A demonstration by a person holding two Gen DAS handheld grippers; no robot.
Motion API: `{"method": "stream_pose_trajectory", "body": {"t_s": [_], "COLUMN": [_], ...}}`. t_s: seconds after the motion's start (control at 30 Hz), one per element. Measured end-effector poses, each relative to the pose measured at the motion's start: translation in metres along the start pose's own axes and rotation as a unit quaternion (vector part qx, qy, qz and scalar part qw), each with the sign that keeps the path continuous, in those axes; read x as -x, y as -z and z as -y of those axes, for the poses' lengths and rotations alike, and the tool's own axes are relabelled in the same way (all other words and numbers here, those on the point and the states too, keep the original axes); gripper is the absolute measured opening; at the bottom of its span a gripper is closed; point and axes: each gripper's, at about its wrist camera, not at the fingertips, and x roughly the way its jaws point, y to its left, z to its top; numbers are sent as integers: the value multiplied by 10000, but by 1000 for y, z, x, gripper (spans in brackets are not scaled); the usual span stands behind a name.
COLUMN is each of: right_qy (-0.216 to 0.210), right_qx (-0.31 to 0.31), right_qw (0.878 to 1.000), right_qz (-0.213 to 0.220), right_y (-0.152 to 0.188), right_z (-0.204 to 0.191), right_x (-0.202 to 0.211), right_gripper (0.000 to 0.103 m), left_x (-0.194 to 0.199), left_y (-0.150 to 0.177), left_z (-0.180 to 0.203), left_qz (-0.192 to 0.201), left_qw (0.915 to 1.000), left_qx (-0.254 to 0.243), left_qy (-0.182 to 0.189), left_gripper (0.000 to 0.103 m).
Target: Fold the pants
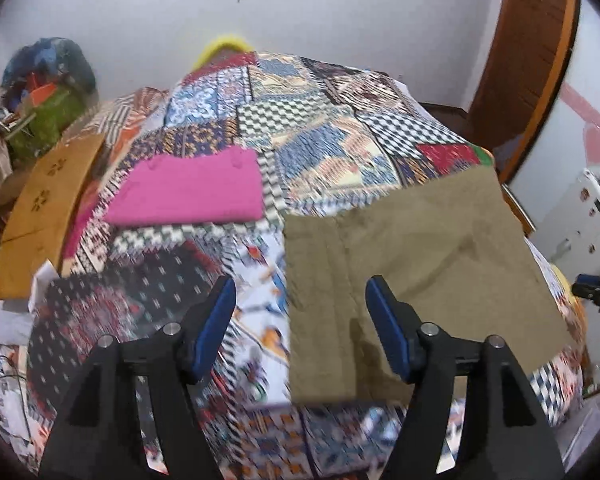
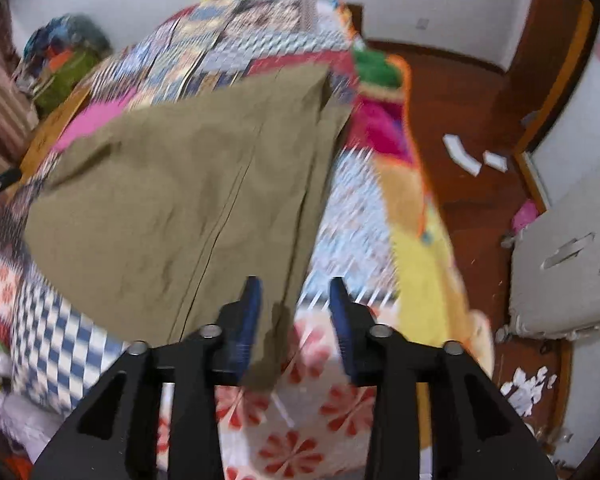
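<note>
1. Left tool [image 1: 300, 312]: jaws apart, gripping nothing, above near edge of khaki pants [image 1: 412, 256].
2. Right tool [image 2: 296, 312]: jaws apart, empty, beside pants corner.
3. Pants: folded flat on patchwork bed [image 1: 228, 280], near pink garment [image 1: 188, 192].
4. Risk: snagging fold with a retreating finger, undoing it.

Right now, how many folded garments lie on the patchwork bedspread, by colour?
Olive-brown pants: 1
Pink garment: 1
Total: 2
</note>
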Motion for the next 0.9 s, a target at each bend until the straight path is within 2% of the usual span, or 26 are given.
{"method": "stream_pose_trajectory", "body": {"t_s": [0.13, 0.33, 0.53, 0.63, 0.77, 0.8, 0.87, 0.9], "right_qy": [176, 300, 216, 87, -32, -106, -195, -313], "right_qx": [-61, -41, 15, 2, -98, -121, -194, -191], "right_qw": [9993, 9978, 9981, 9990, 9997, 9998, 9996, 9993], "right_qz": [321, 598, 570, 449, 218, 121, -13, -77], "right_y": [-29, -72, -108, -125, -136, -139, -142, -143], "right_z": [2, 1, 0, 3, 10, 11, 13, 13], "right_x": [-1, -19, -49, -72, -98, -108, -123, -128], "right_gripper": [50, 53, 53, 53, 53, 51, 37, 24], "left_x": [-25, -73, -117, -136, -152, -156, -162, -164], "left_y": [-23, -41, -49, -49, -46, -44, -39, -38], "left_z": [-8, -13, -10, -9, -8, -6, 0, 2], "left_qz": [-77, -430, -762, -928, -1107, -1145, -1211, -1202], "left_qw": [9999, 9989, 9968, 9951, 9924, 9918, 9910, 9909], "left_qx": [50, 180, 102, 33, 7, -11, -101, -126], "left_qy": [-119, 110, 218, 330, 535, 561, 570, 590], "left_gripper": [67, 67, 69, 75, 75, 75, 72, 69]}}
